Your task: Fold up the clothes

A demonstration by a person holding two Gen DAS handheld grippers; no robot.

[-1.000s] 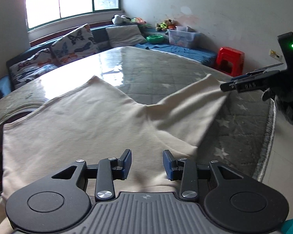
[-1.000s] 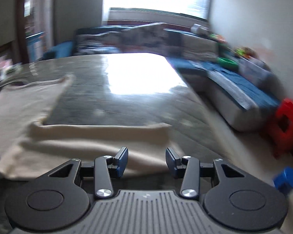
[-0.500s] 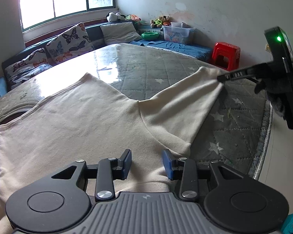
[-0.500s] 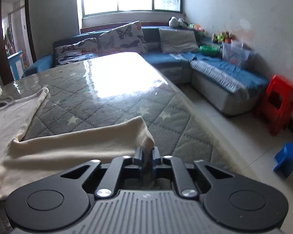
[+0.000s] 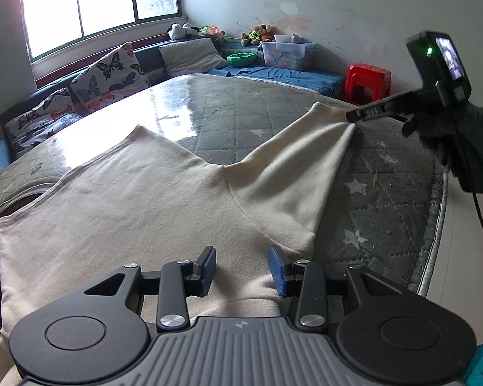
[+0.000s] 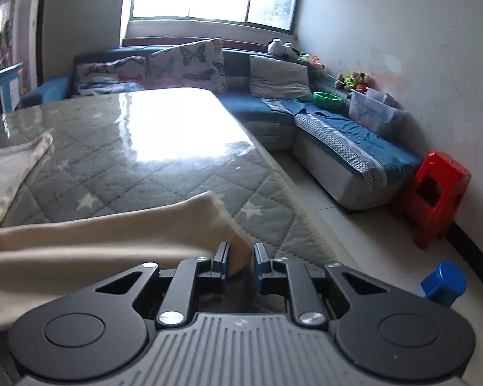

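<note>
A cream long-sleeved shirt (image 5: pixel 128 199) lies spread on a grey star-quilted mattress (image 5: pixel 257 109). My left gripper (image 5: pixel 241 265) hovers open just above the shirt's body, near the armpit, with nothing between its blue pads. The right sleeve (image 5: pixel 289 177) stretches out toward the mattress's right side. At its cuff, my right gripper (image 5: pixel 354 117), held by a dark-gloved hand (image 5: pixel 460 135), pinches the cloth, which bunches toward the tip. In the right wrist view the cuff end (image 6: pixel 238 251) sits between the narrow-set fingers of the right gripper (image 6: pixel 241 257), and the sleeve (image 6: pixel 112 234) runs off to the left, lifted slightly.
The mattress edge (image 5: pixel 434 225) drops to a tiled floor on the right. A red stool (image 6: pixel 434 199) and a blue cup (image 6: pixel 444 283) stand on the floor. A blue sofa (image 6: pixel 338 135) with cushions, a bowl and a plastic box lines the far wall.
My right gripper came down onto the cuff, shut on it, and has since drawn the sleeve outward and slightly up. The left gripper stayed open over the shirt's body.
</note>
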